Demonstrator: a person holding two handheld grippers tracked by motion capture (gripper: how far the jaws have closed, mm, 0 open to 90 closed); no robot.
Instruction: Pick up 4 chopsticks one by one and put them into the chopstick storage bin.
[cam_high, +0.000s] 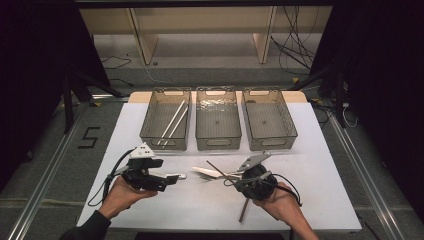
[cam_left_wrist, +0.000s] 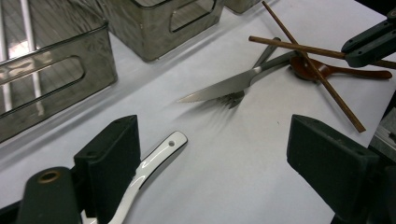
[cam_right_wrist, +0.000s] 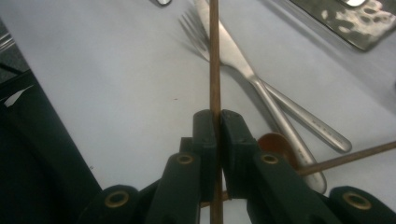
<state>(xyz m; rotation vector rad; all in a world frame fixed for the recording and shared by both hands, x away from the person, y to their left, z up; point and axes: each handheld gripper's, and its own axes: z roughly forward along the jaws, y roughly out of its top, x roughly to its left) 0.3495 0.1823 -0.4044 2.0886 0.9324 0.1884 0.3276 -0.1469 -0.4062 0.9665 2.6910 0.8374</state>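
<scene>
Right tool (cam_right_wrist: 215, 135) pinching brown chopstick (cam_right_wrist: 214, 56) | just beside knife (cam_high: 212, 172) | left tool (cam_high: 167, 181) spread, white spoon handle (cam_left_wrist: 156, 156) beside one jaw, near knife

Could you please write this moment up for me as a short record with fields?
right gripper: shut on a brown chopstick
left gripper: open, holds nothing; a white handle lies by one jaw
second chopstick: among the cutlery
other cutlery on table: knife, fork, brown spoon
left bin: two white chopsticks
middle bin, right bin: no cutlery
</scene>
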